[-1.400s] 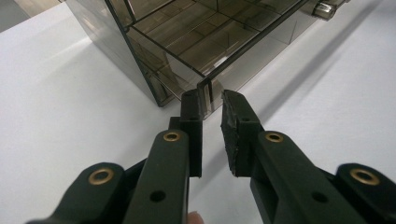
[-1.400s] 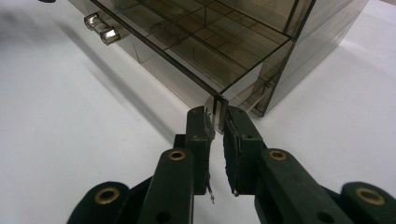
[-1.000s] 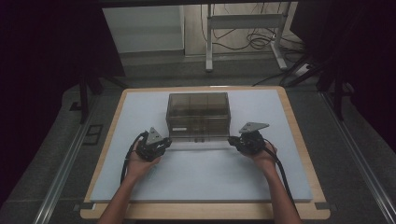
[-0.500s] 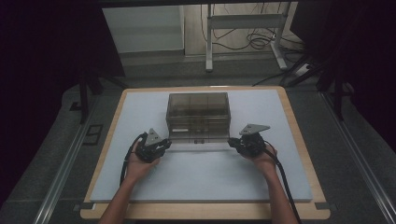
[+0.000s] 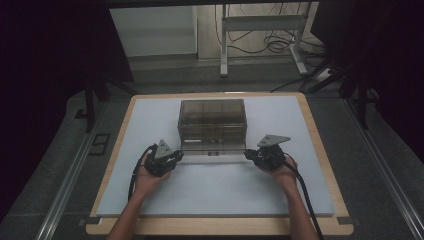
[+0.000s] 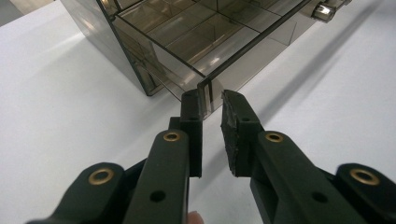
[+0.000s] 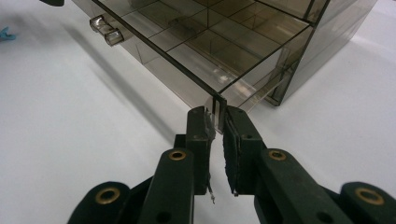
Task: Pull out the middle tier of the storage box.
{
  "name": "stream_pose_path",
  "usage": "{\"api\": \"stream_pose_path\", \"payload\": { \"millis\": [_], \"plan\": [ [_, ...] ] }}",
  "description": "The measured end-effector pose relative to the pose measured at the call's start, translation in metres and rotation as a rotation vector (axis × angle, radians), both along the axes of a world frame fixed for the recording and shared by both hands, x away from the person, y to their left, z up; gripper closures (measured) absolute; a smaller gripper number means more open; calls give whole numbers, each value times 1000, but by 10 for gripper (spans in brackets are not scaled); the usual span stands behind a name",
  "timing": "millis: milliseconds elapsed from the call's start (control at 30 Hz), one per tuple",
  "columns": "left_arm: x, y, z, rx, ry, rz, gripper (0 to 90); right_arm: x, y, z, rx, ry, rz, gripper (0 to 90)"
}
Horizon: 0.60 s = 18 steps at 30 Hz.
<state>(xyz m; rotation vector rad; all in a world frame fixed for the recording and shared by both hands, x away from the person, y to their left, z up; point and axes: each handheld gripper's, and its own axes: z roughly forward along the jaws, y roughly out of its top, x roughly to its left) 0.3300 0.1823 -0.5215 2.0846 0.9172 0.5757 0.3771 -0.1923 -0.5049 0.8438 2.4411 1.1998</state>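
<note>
Left gripper view: the left gripper has its two black jaws closed on the near corner of a pulled-out drawer front, a thin smoked-plastic panel pinched edge-on between the pads. Right gripper view: the right gripper is clamped the same way on the opposite corner of that panel, whose edge stands between the worn foam pads. A short clear knob sticks out of the drawer front farther along it; the same knob shows at the top edge of the left gripper view.

Behind the panel sits one smoked, see-through plastic drawer box, its drawer drawn partly out toward the person. Through the top, dividers split the inside into a grid of small compartments; their number cannot be counted surely. The box rests on one white mat, which lies on one wooden board with a light rim.

In the high view, two hands hold two grippers: the left hand and the right hand, one at each front corner of the drawer, each gripper carrying a grey three-cornered plate and trailing a black cable. A small blue scrap lies on the mat at the left edge of the right gripper view.

No brand, label or writing can be read anywhere.
</note>
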Motion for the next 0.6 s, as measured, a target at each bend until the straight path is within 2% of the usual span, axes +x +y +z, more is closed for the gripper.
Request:
{"api": "stream_pose_path", "payload": {
  "millis": [333,600],
  "plan": [
    [-5,1,0,-2,1,-9,796,-5,0,0,-2,1,4,794],
    [-8,1,-3,-7,4,1,795,-9,0,-2,-4,7,10,794]
  ]
}}
